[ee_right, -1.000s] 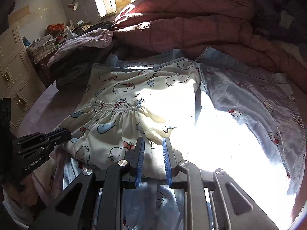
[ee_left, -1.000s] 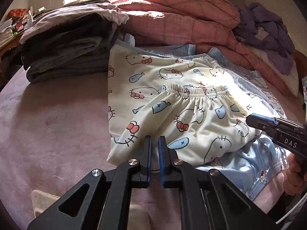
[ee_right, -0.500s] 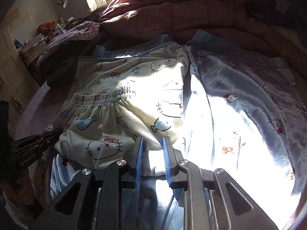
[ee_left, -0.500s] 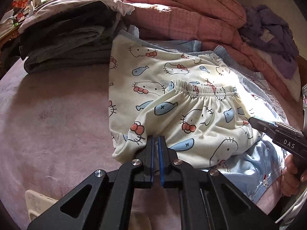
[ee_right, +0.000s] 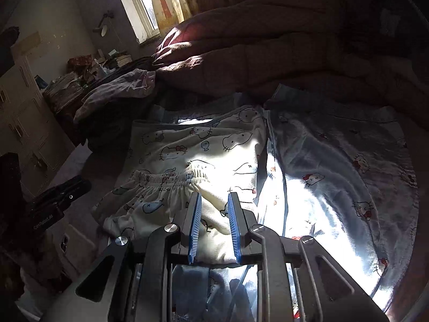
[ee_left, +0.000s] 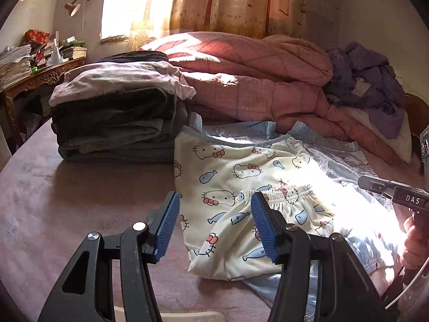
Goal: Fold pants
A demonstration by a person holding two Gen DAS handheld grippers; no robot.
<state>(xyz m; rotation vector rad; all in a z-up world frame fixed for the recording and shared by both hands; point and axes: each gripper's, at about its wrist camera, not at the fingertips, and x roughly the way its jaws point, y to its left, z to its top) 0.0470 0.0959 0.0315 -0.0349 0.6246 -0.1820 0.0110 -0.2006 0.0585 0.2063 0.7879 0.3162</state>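
The cream cat-print pants (ee_left: 241, 177) lie folded on the bed, their elastic waistband (ee_left: 284, 191) turned over on top. My left gripper (ee_left: 214, 201) hovers above their near left part; its jaws are opening, and no cloth is between the blue pads. In the right wrist view the pants (ee_right: 193, 145) lie partly in sun. My right gripper (ee_right: 213, 201) hangs over their near edge, its jaws opening too, pads clear of the cloth. The right gripper's tip (ee_left: 375, 185) shows at the right edge, held by a hand (ee_left: 413, 241). The left gripper (ee_right: 69, 187) shows dark at the left.
A stack of folded dark clothes (ee_left: 115, 123) stands left of the pants. A pink quilt (ee_left: 254, 80) and purple clothes (ee_left: 367, 80) are heaped behind. A pale blue cat-print cloth (ee_right: 335, 174) lies under and right of the pants. A cluttered desk (ee_left: 32, 64) stands far left.
The left gripper, shut on the pants' near edge before, has let go, opened wide and risen. The right gripper has opened a little and lifted. The pants stay folded.
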